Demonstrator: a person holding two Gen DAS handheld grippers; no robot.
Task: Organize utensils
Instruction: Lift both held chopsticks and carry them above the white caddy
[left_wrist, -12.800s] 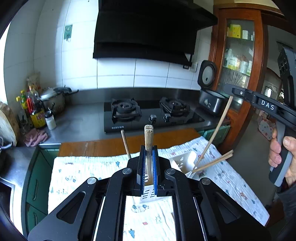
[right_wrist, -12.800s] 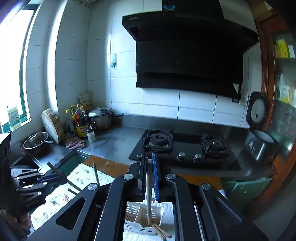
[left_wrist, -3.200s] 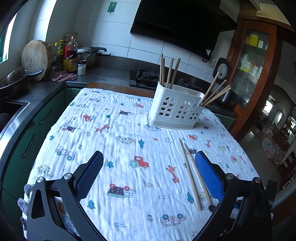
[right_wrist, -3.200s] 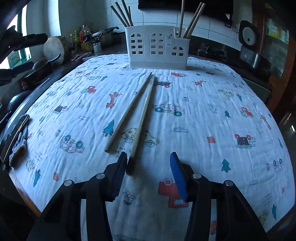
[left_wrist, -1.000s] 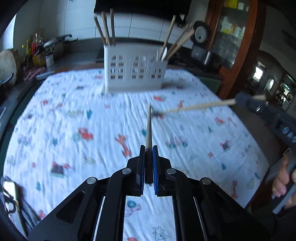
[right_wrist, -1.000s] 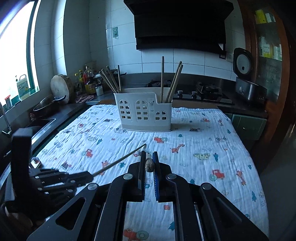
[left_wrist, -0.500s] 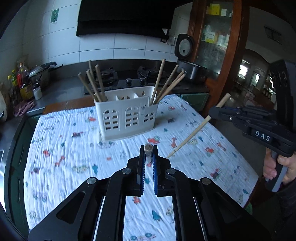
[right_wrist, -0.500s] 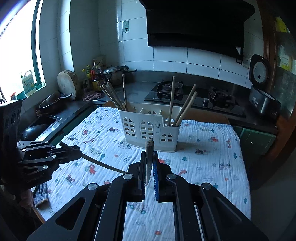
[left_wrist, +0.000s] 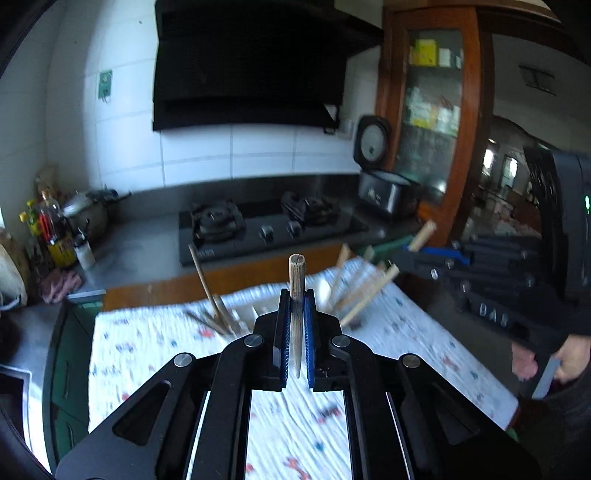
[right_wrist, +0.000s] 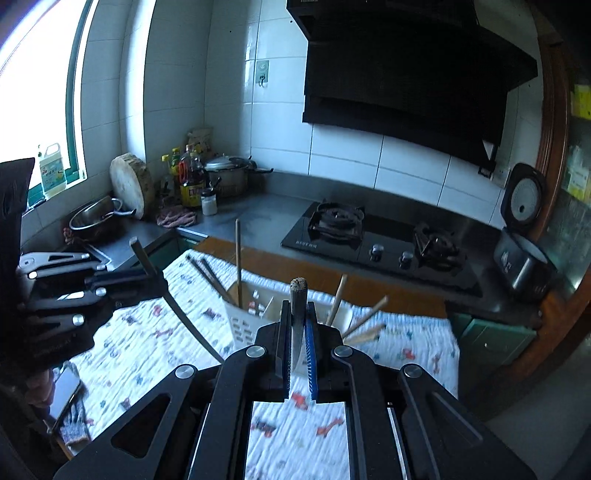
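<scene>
From the left wrist, the left gripper (left_wrist: 296, 332) had its jaws clamped on a chopstick (left_wrist: 296, 280) standing upright above the white holder (left_wrist: 258, 314), which sat on the cloth-covered tabletop (left_wrist: 406, 332). Lowering it tip-first into a free compartment, clear of the leaning sticks, looked best.

From the right wrist, the right gripper (right_wrist: 297, 343) likewise gripped a second chopstick (right_wrist: 298, 299) over the holder (right_wrist: 243, 325); going in one at a time would avoid a clash.

Table under printed cloth (right_wrist: 155, 343), white caddy (right_wrist: 243, 325), probably phone (right_wrist: 64, 393).
</scene>
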